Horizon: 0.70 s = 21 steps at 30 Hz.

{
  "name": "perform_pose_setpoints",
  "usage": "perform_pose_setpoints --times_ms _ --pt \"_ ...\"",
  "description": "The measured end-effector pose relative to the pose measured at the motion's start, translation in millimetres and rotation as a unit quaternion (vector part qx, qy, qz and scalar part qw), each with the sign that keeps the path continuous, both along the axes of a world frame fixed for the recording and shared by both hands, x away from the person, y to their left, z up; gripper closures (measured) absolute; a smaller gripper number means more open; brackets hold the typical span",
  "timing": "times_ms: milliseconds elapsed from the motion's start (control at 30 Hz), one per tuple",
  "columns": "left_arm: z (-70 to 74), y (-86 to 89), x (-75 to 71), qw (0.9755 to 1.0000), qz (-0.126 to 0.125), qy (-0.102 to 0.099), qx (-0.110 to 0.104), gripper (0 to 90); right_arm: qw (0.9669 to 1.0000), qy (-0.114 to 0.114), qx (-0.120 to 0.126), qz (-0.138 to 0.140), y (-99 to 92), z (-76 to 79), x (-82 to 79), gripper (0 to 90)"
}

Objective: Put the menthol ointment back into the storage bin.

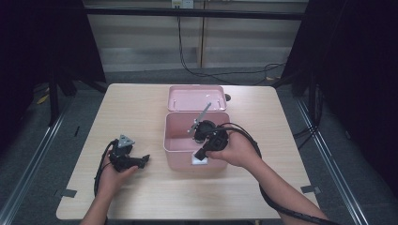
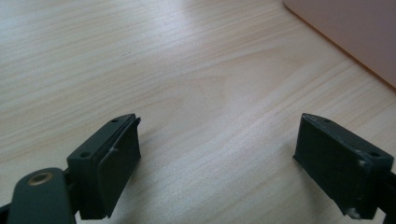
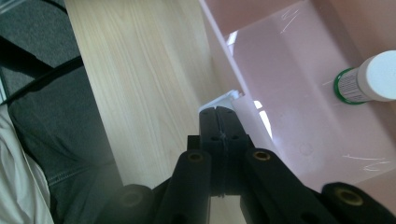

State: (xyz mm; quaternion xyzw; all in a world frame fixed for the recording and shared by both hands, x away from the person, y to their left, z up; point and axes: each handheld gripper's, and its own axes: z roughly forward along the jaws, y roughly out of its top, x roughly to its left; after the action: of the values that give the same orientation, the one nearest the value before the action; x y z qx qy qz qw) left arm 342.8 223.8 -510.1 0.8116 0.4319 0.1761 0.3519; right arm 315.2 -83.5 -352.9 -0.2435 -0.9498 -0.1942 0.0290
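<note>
The right gripper (image 3: 223,122), jaws pressed together on a small white piece (image 1: 200,160) at the near wall of the open pink plastic box (image 1: 174,149), is probably lowering it inside (the left gripper (image 2: 217,154) rests spread over the table).

A pale wooden table (image 1: 141,108) carries an open pink box (image 1: 176,157) near its middle, its lid (image 1: 187,96) lying flat just behind it. The left gripper (image 1: 143,160) rests on the tabletop, left of the box.
</note>
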Motion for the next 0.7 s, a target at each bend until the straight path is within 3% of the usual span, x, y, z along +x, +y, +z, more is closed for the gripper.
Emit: perform_pose_setpoints --times_ms 267,567,700 --pt "0.0 0.0 0.0 1.0000 0.000 0.000 0.000 13.4 0.9999 -0.005 -0.009 0.013 0.8 -8.6 -2.3 90.0" --pt "0.0 0.0 0.0 1.0000 0.000 0.000 0.000 13.4 0.9993 -0.027 -0.010 0.021 0.0 -12.7 -2.6 90.0" --pt "0.0 0.0 0.0 1.0000 0.000 0.000 0.000 13.4 0.9991 -0.034 0.000 0.023 -0.5 -13.8 -3.0 90.0"
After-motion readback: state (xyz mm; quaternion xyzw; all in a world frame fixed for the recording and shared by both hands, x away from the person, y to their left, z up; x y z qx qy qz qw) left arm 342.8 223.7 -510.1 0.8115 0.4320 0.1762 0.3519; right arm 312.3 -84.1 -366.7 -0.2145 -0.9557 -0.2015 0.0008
